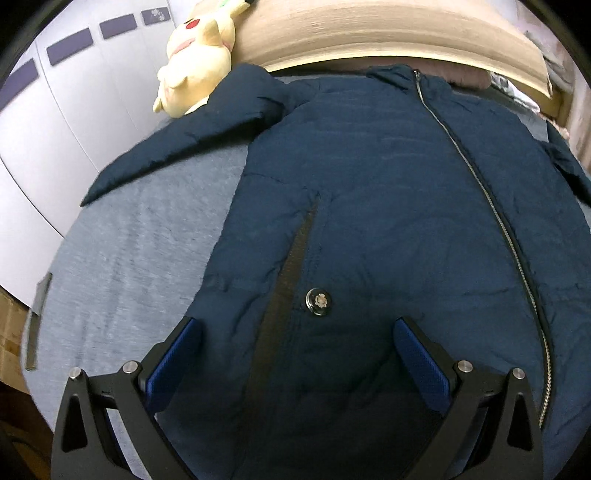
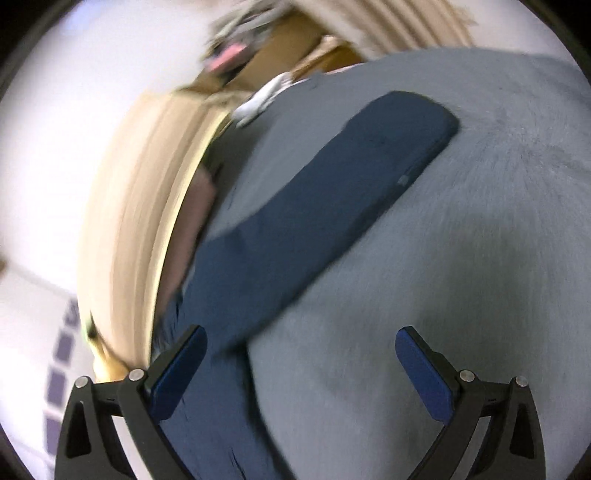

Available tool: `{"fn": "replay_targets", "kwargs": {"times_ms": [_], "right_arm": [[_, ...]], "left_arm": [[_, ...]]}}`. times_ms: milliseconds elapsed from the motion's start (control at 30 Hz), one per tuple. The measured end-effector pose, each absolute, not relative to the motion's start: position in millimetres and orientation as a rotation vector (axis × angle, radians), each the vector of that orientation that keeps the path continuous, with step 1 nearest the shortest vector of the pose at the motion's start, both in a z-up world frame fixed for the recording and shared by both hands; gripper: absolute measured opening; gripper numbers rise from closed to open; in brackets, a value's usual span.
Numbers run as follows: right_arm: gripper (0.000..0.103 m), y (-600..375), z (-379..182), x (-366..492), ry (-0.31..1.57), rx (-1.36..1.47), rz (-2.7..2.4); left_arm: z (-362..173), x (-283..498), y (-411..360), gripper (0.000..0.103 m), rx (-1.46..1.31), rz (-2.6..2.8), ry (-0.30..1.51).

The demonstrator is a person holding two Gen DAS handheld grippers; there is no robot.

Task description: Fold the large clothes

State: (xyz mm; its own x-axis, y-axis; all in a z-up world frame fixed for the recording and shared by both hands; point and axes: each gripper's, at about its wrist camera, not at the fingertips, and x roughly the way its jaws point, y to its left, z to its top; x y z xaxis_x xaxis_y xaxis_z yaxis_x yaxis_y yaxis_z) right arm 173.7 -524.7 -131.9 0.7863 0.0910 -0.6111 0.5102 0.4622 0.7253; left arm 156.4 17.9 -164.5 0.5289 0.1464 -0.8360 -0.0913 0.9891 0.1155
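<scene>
A dark blue padded jacket [image 1: 388, 206] lies front up on a grey-blue bedsheet [image 1: 129, 258], zipper [image 1: 495, 206] closed, left sleeve [image 1: 177, 147] spread out to the side. My left gripper [image 1: 297, 332] is open and empty above the jacket's lower front, near a snap button [image 1: 319, 301] and pocket slit. In the blurred right wrist view, the jacket's other sleeve [image 2: 332, 192] stretches away over the sheet [image 2: 461, 277]. My right gripper [image 2: 301, 343] is open and empty, hovering above the sleeve's base and the sheet.
A yellow plush toy [image 1: 195, 59] lies at the bed's far left by the beige headboard [image 1: 388, 33]. A white wardrobe with purple panels [image 1: 66, 92] stands left of the bed. Clutter and a cardboard box [image 2: 280, 48] sit beyond the bed.
</scene>
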Motion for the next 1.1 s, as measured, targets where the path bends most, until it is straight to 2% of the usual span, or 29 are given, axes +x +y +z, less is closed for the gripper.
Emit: {"fn": "replay_targets", "kwargs": {"times_ms": [167, 367, 533, 567, 600, 633, 667, 833, 867, 900, 1100], "right_arm": [[0.102, -586, -151, 193, 0.557, 1.231, -0.355], [0.103, -615, -177, 210, 0.517, 1.325, -0.366], [0.103, -613, -165, 244, 0.721, 1.141, -0.380], [0.099, -615, -164, 243, 0.708, 1.152, -0.394], [0.071, -621, -162, 242, 0.676, 1.174, -0.406], [0.050, -624, -163, 242, 0.675, 1.184, -0.410], [0.036, -629, -166, 246, 0.701, 1.214, -0.432], [0.035, -640, -176, 256, 0.691, 1.275, -0.482], [0.024, -637, -173, 256, 0.703, 1.237, -0.489], [0.012, -632, -162, 263, 0.722, 1.152, -0.501], [0.008, -558, -48, 300, 0.646, 0.761, -0.417]], "left_arm": [[-173, 156, 25, 0.103, -0.009, 0.113, 0.982], [-176, 157, 23, 0.103, -0.008, 0.115, 0.958], [-178, 159, 24, 0.103, -0.018, 0.109, 0.948], [-178, 158, 24, 0.103, -0.018, 0.109, 0.947], [-178, 158, 24, 0.103, -0.019, 0.108, 0.946], [-178, 158, 24, 0.103, -0.020, 0.107, 0.946], [-178, 157, 24, 0.103, -0.021, 0.107, 0.946], [-178, 156, 25, 0.103, -0.026, 0.104, 0.940], [-178, 156, 25, 0.103, -0.027, 0.104, 0.940], [-178, 156, 25, 0.103, -0.028, 0.103, 0.941], [-178, 156, 25, 0.103, -0.032, 0.103, 0.943]]}}
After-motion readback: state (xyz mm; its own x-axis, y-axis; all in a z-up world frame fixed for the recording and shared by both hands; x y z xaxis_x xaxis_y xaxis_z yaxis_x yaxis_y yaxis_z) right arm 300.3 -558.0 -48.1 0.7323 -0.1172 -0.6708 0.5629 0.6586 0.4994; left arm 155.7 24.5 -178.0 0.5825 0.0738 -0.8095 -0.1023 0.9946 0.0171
